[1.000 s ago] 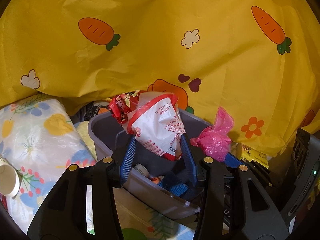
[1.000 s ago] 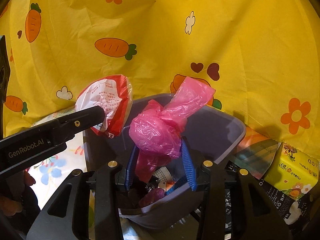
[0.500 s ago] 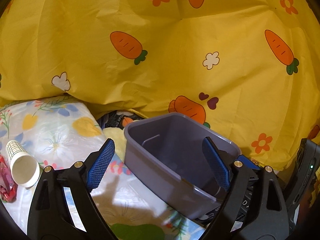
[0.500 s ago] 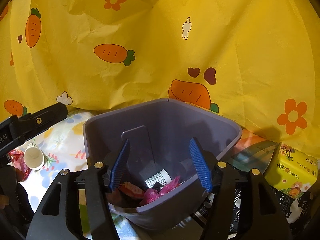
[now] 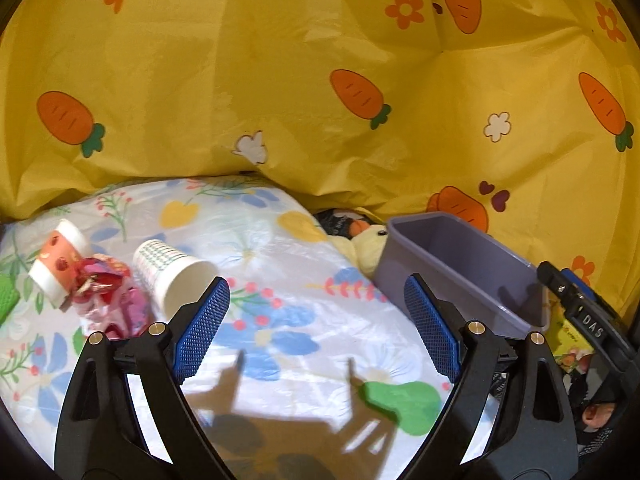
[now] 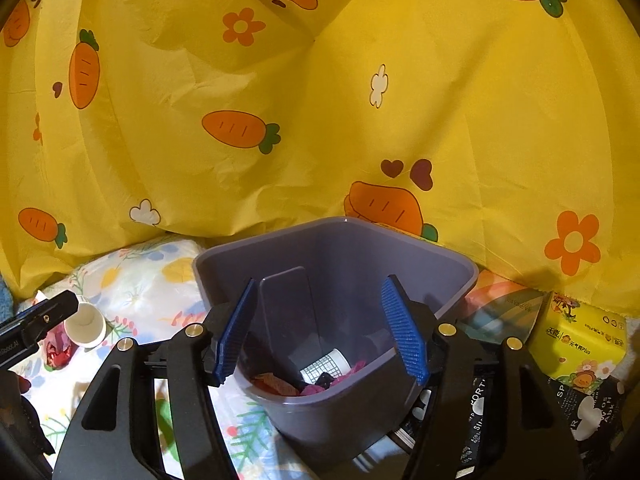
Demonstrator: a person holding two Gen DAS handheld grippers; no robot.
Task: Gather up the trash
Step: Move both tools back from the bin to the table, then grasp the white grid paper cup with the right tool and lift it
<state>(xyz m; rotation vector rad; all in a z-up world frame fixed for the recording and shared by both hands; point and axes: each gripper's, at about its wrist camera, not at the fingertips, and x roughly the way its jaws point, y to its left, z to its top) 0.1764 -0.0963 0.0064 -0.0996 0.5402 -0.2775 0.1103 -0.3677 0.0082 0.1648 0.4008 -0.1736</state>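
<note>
My left gripper is open and empty above the floral cloth. Ahead and to its left lie a white paper cup with green grid print, an orange-and-white cup and crumpled red and pink wrappers. The purple bin stands to its right. My right gripper hangs open over the purple bin with nothing between its fingers. Inside the bin lies trash: a pink bag, a gridded cup and a red wrapper. The left gripper's finger shows at the right wrist view's left edge, near the white cup.
A yellow carrot-print sheet hangs behind everything. A yellow plush toy lies between cloth and bin. A yellow tissue pack and dark printed bags sit right of the bin. Something green shows at the cloth's far left.
Both grippers opened; the red-and-white bag and the pink bag left their jaws, and the pink one now lies in the bin. The left gripper swung left from the bin to the cups.
</note>
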